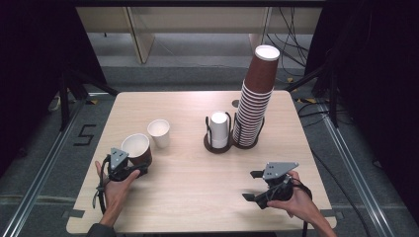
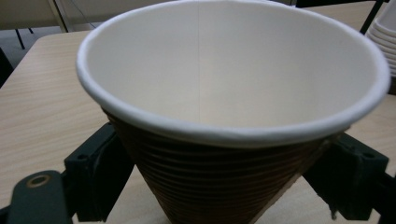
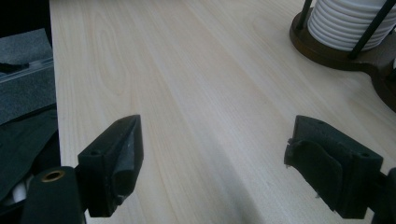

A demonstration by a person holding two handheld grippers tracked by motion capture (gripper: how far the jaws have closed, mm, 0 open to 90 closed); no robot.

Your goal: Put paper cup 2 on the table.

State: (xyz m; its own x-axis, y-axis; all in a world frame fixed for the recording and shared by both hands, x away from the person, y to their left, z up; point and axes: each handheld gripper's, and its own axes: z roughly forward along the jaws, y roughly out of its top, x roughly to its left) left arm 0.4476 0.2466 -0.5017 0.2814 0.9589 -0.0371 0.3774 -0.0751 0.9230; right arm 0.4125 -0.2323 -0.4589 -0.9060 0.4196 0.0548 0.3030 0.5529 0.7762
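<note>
A brown ribbed paper cup (image 1: pixel 137 148) with a white inside stands at the table's left. My left gripper (image 1: pixel 140 164) is shut on it: in the left gripper view both black jaws press the cup's lower wall (image 2: pixel 224 186) from either side, with the cup upright and empty. My right gripper (image 1: pixel 251 185) hovers near the front right of the table, open, with nothing but bare wood between its jaws (image 3: pixel 215 158).
A white paper cup (image 1: pixel 159 132) stands just behind the brown one. A dark holder (image 1: pixel 217 147) at mid-table carries a short stack of white cups (image 3: pixel 350 23) and a tall leaning stack of brown cups (image 1: pixel 254 98). The wooden table (image 1: pixel 197 197) has dark floor around it.
</note>
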